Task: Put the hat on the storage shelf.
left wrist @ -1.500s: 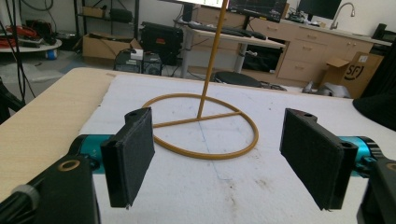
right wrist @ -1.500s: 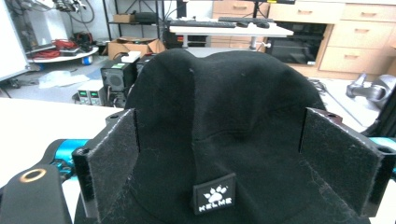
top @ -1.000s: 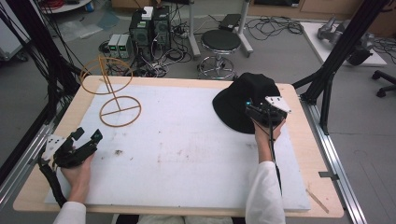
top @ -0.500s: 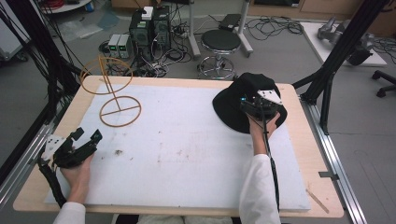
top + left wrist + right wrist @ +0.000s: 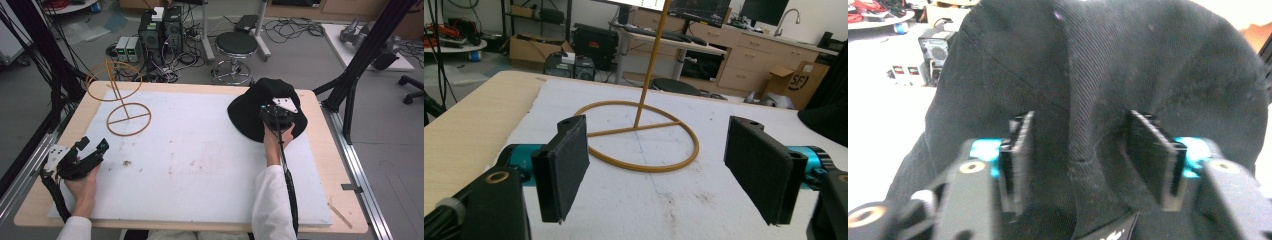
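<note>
A black bucket hat [image 5: 260,95] lies at the back right of the white pad [image 5: 200,165]. My right gripper [image 5: 272,111] rests on its crown. In the right gripper view it is open [image 5: 1078,150], and a raised fold of the hat [image 5: 1083,115] stands between the two pads without touching either. My left gripper [image 5: 93,144] is held open near the front left edge. Its jaws [image 5: 659,150] are wide apart with nothing between them, and they point at the wire stand.
A tan wire stand [image 5: 128,118] with a round base, a slanted post [image 5: 651,60] and an upper ring stands at the back left. The wooden table edge [image 5: 330,165] runs outside the pad. A stool [image 5: 236,45] and electronics sit on the floor behind.
My right gripper has moved a little forward and left, further onto the hat. The left gripper has stayed where it was.
</note>
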